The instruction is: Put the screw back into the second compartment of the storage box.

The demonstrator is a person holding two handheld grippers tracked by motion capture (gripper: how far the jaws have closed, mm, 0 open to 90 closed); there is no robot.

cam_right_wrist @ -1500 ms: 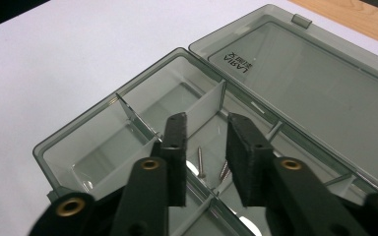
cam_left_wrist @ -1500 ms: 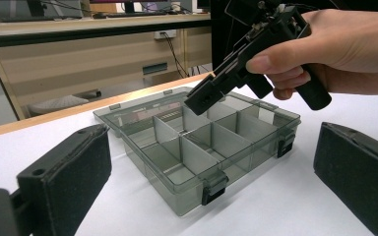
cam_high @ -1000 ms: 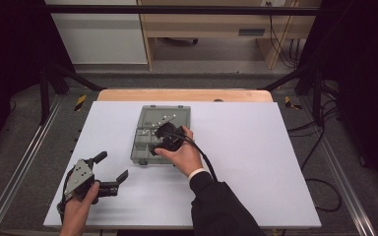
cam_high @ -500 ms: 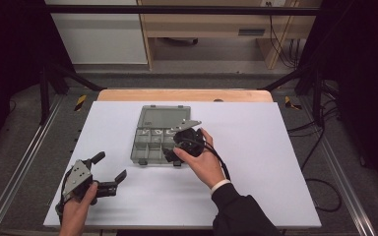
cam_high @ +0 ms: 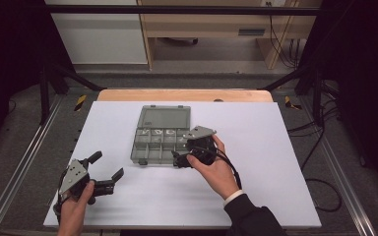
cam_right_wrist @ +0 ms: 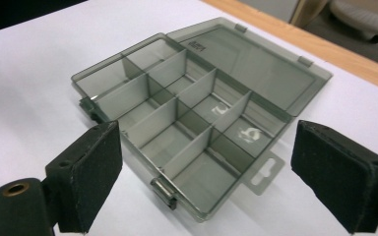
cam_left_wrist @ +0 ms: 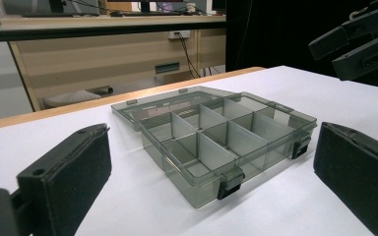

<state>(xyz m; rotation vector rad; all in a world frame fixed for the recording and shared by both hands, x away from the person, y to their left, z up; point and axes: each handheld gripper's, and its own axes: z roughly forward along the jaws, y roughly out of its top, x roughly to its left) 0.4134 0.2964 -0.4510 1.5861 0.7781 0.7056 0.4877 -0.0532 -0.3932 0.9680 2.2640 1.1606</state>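
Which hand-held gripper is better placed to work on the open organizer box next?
Right, probably. The right hand-held gripper sits at the compartment box's near right corner, jaws open, its view looking straight into the cells. The left hand-held gripper, also open, rests apart near the table's front-left corner.

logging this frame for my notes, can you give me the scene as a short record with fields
surface: white table top
main object: translucent grey plastic compartment box, lid open and lying flat behind it
box contents: small pale pieces in two compartments, the other compartments look empty
box latches: two dark clips on the front wall
left gripper: open, held near the table's front left, apart from the box
right gripper: open, at the box's right front corner, holding nothing
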